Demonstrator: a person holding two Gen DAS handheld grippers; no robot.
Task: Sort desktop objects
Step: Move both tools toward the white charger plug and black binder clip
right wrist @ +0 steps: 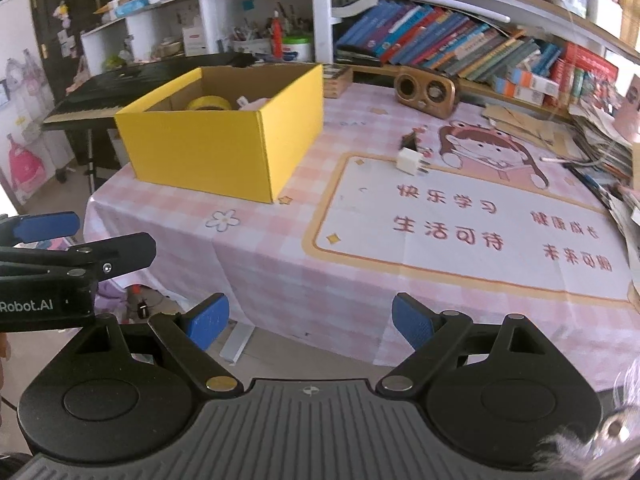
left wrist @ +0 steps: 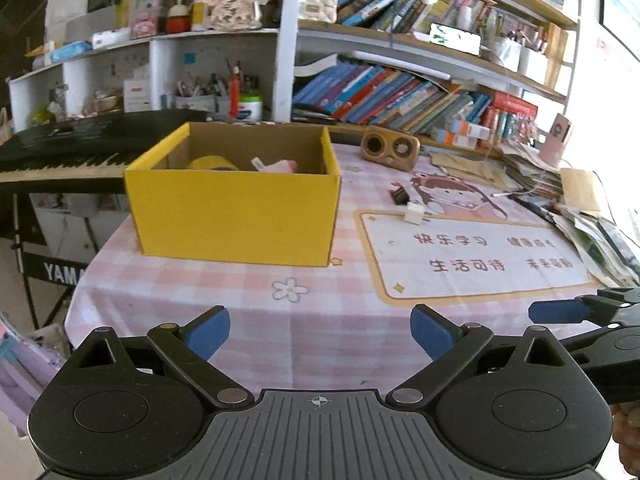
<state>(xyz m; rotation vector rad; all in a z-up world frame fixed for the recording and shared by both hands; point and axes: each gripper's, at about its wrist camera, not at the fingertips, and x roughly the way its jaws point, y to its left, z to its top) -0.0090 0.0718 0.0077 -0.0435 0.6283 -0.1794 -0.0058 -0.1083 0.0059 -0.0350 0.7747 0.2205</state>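
Both of my grippers are closest to me, so I start with them. On the left, my left gripper (left wrist: 320, 334) hangs over the near edge of the table (left wrist: 248, 312) with its blue pads spread wide and nothing between them. My right gripper (right wrist: 310, 322) is just beside it, a bit off the table's front edge, and its blue pads are spread wide too, with nothing in them.

Far off to the left, past the table, I see a black keyboard (left wrist: 80, 144) on a stand. Next comes the yellow box (left wrist: 236, 208). It sits on the pink checked cloth at the back left of the table, with its top open. Inside I can see a roll of yellow tape (left wrist: 214, 163) and something pink and white (left wrist: 280, 166) next to it. I cannot tell what that pink thing is.

To the right of the box, well apart from it, two little things lie on the cloth by the cartoon girl. One is a small black clip (left wrist: 399, 196). The other is a small white cube (left wrist: 414, 213), just beside the clip and a bit nearer to me. Behind them, near the books, stands a brown speaker (left wrist: 390, 148) with two round holes. At the far right edge there is a messy pile of papers (left wrist: 560, 184).
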